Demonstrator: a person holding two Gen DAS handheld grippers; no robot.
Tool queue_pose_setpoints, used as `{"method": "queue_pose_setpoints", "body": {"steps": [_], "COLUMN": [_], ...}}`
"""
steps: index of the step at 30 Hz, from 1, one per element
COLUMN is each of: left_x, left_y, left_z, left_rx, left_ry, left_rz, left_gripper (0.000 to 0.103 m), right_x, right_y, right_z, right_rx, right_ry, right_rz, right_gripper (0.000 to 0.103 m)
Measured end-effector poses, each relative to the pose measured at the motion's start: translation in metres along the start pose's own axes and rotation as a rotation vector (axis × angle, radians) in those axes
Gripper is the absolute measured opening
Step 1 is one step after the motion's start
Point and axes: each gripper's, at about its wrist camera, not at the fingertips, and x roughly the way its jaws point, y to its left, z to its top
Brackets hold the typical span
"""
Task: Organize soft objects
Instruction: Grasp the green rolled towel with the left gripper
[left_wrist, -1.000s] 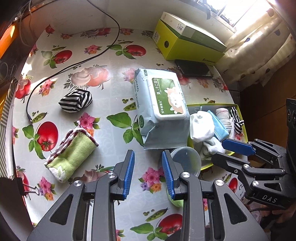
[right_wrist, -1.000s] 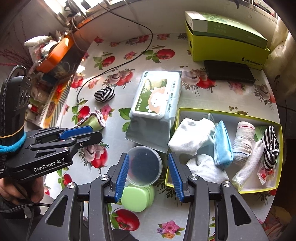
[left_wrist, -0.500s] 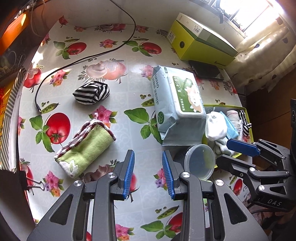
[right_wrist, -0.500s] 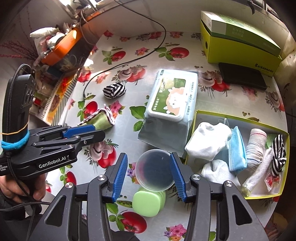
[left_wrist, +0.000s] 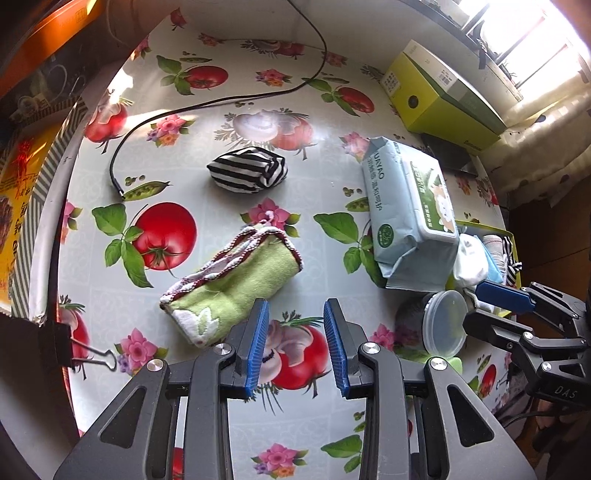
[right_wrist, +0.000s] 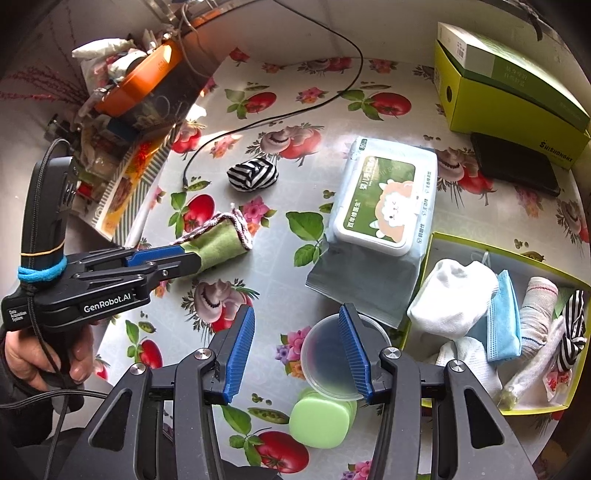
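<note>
Reaching for the green towel roll (left_wrist: 236, 284) lying on the counter (left_wrist: 229, 92) well left of the yellow tray (right_wrist: 476, 243), left claw (left_wrist: 297, 347) released just beside it, right claw (right_wrist: 297, 352) released too; next, probably straddling and clenching.

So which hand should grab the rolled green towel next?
Probably the left. The left gripper hangs open right beside the green towel, with nothing between its jaws. The right gripper is over by the round plastic lid, farther from the towel.
</note>
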Motion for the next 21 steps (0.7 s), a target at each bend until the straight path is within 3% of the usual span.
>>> {"method": "queue_pose_setpoints", "body": {"steps": [5, 8, 21], "left_x": [0.003, 0.010, 0.051], "left_y": [0.022, 0.031, 0.028], "left_z": [0.003, 0.007, 0.007], "left_rx": [0.009, 0.036, 0.246], "left_ry": [0.001, 0.013, 0.058], "left_rz": [0.040, 0.040, 0.027], "left_gripper": [0.033, 0.041, 0.049], "right_x": [0.006, 0.008, 0.021], "right_y": [0.008, 0.013, 0.024], "right_z": [0.003, 0.003, 0.009], "right_rx": [-0.008, -0.015, -0.024], "right_ry": [0.006, 0.012, 0.045], "right_rz": [0.011, 0.012, -0.006], "right_gripper": [0.047, 0.047, 0.047]}}
